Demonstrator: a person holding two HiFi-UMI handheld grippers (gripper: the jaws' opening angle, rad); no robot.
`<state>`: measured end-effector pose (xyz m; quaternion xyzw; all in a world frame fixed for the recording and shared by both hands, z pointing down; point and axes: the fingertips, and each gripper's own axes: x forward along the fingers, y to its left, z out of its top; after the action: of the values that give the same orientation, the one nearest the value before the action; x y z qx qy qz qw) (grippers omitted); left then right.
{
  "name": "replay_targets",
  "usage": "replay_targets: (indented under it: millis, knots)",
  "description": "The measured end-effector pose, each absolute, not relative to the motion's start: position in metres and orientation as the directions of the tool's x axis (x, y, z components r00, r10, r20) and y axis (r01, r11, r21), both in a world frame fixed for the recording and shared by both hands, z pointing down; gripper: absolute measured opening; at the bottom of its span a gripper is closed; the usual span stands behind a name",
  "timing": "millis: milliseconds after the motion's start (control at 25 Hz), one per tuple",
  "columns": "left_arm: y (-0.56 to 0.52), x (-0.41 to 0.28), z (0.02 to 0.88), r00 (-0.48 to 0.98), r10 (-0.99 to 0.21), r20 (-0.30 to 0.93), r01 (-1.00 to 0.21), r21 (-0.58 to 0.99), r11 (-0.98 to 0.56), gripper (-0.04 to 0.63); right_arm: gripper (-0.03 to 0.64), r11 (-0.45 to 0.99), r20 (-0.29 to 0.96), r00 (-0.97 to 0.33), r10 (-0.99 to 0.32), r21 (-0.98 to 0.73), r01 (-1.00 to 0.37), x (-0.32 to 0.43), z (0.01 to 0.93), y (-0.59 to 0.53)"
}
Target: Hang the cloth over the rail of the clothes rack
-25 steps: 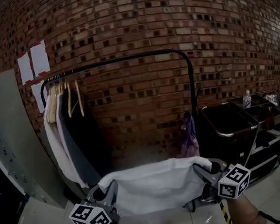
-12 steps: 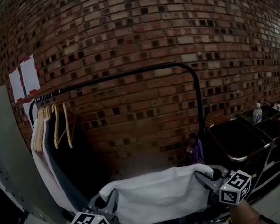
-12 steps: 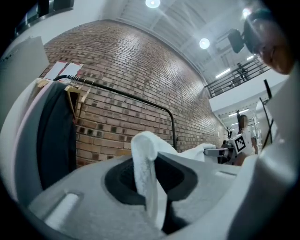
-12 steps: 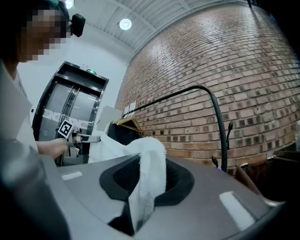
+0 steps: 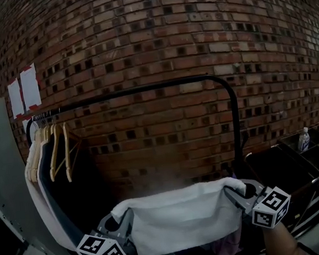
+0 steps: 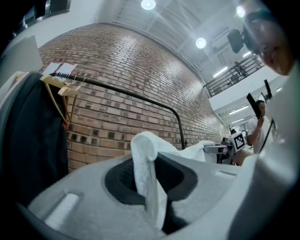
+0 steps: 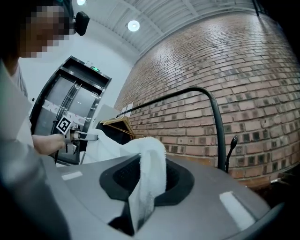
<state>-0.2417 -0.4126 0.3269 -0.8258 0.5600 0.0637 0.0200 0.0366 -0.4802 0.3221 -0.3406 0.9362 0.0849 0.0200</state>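
A white cloth hangs stretched between my two grippers, low in the head view. My left gripper is shut on the cloth's left corner. The cloth's right corner is pinched in my right gripper, which is shut too. The black rail of the clothes rack runs above and behind the cloth, in front of the brick wall. It bends down into a post on the right. The rail also shows in the left gripper view and in the right gripper view.
Several wooden hangers with white and dark garments fill the rail's left end. A black trolley with a bottle stands at the right. A grey panel is at the left. Papers are taped on the wall.
The view has tilted up and closer: the rail and hangers now sit lower and further left, the trolley has slid right. Both grippers still hold the cloth spread between them.
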Motion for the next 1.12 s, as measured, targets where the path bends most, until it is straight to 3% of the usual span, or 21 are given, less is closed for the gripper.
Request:
replay_targets:
  millis: [560,1120]
  knots:
    - [-0.505,-0.287,0.192,0.424,-0.864,-0.271,-0.905,-0.150,-0.397,0.049,0.066,0.643,-0.265,-0.716,-0.646,0.317,-0.698,-0.002,0.184,-0.548]
    - [-0.554,-0.312,0.012,0.420,-0.815,-0.400,-0.885,-0.381,-0.269,0.049,0.067,0.431,-0.381,-0.644,-0.663,0.510,-0.745,-0.023,0.012,-0.594]
